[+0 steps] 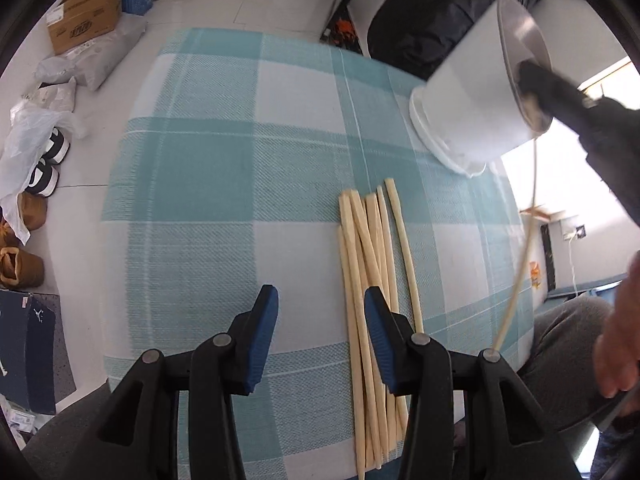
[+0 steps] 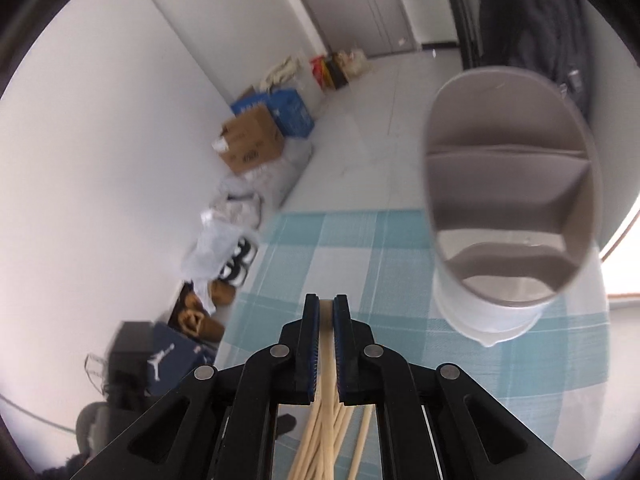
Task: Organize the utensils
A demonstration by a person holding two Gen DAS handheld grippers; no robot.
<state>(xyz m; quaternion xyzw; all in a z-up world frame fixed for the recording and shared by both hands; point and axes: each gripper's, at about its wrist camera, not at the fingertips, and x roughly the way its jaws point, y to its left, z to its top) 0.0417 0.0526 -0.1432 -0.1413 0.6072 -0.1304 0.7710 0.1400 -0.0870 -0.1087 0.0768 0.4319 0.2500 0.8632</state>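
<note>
Clamped in my right gripper (image 2: 327,300) is a single pale chopstick (image 2: 326,354), its tip poking out between the narrowed blue pads while its length trails back under the tool. My left gripper (image 1: 320,298) stands partly open with nothing between its pads, hanging over the teal-and-white checked tablecloth (image 1: 200,184).

On the cloth just right of that left gripper lies the loose bundle of wooden chopsticks (image 1: 370,248), side by side and a little crossed, their ends pointing toward the far right. Beyond them, at the far right of the table, stands the white utensil holder (image 1: 468,96), a round tub seated on a white drip base. From my right wrist camera I look down into it: a grey insert (image 2: 508,184) splits it into compartments, and every compartment I can see holds nothing. In the left wrist view my right gripper's dark fingers (image 1: 552,84) show against the holder's rim, with the held chopstick hanging down on the near right; whether they touch the rim I cannot tell.

On the floor to the left sit cardboard boxes (image 1: 86,12), plastic bags (image 1: 28,148) and shoes (image 1: 22,268).
</note>
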